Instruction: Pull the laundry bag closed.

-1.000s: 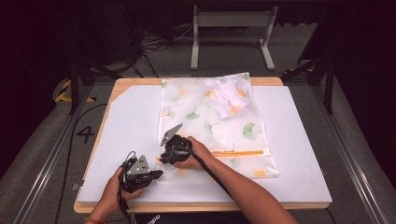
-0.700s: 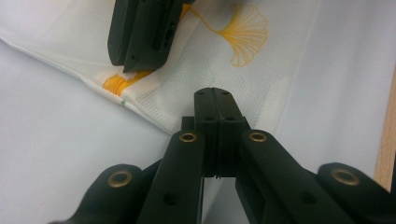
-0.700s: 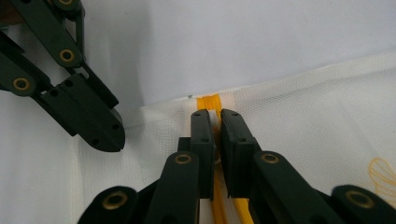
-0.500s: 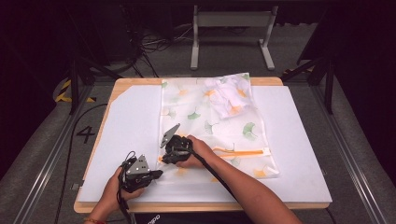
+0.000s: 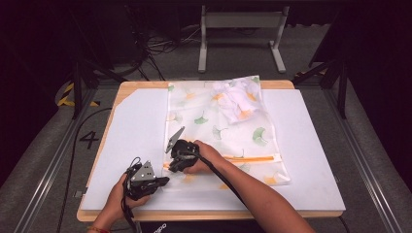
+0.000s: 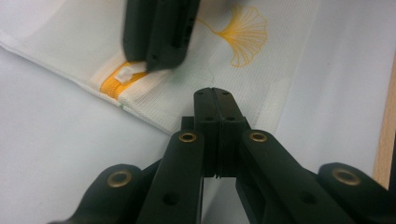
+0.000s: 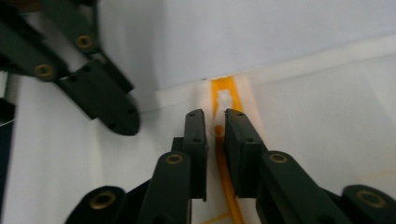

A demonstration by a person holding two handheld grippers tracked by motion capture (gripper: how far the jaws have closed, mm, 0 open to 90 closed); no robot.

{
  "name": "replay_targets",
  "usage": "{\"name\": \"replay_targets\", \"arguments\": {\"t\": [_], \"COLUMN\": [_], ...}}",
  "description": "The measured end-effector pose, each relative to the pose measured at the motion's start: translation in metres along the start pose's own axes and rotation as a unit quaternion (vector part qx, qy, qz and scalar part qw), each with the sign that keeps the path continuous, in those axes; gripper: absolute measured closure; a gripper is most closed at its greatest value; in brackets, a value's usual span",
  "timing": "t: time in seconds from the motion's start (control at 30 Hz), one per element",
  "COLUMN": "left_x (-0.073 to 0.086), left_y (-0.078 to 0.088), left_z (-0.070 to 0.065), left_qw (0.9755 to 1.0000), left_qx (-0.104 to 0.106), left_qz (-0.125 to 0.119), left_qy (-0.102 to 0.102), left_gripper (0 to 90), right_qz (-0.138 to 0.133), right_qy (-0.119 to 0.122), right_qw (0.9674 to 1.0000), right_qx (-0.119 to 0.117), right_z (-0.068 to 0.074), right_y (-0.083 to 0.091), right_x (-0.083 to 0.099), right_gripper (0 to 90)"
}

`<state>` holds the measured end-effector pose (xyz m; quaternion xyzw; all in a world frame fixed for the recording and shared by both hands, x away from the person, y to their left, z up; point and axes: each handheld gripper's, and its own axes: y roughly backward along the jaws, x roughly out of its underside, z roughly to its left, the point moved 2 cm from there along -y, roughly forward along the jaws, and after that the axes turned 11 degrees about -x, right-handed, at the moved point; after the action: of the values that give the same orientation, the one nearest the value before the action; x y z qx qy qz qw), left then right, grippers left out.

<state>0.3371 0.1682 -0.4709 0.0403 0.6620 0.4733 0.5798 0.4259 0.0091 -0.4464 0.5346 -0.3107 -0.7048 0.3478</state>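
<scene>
The high view looks forward and down from above the person's side, far enough to take in the whole table [image 5: 311, 145] with both grippers near its front edge. The left gripper view rides on the left gripper [image 6: 215, 100], looking close along its jaws at the mesh bag [image 6: 243, 74] just ahead. The right gripper view rides on the right gripper [image 7: 215, 122], equally close. Both share the orange zipper [image 7: 223, 100] end, each with the other gripper beside it.
</scene>
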Motion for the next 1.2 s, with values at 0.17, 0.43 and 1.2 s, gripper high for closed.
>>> {"name": "replay_targets", "arguments": {"t": [0.17,0.43,1.2], "left_x": [0.000,0.000,0.000], "left_y": [0.000,0.000,0.002], "left_z": [0.000,0.001,0.005], "left_qw": [1.0000,1.0000,0.9997], "left_qx": [0.002,0.003,-0.023], "left_qz": [-0.001,0.000,-0.001], "left_qy": [0.001,0.003,0.008], "left_gripper": [89.9,89.9,85.0], "right_qz": [0.026,0.066,0.133], "right_qy": [0.022,0.013,0.033], "right_qw": [0.9985,0.9976,0.9901], "right_qx": [0.043,0.018,0.030], "right_z": [0.001,0.003,0.004], "right_y": [0.002,-0.002,-0.007], "right_x": [-0.003,-0.014,-0.031], "right_gripper": [73.2,74.5,84.3]}}
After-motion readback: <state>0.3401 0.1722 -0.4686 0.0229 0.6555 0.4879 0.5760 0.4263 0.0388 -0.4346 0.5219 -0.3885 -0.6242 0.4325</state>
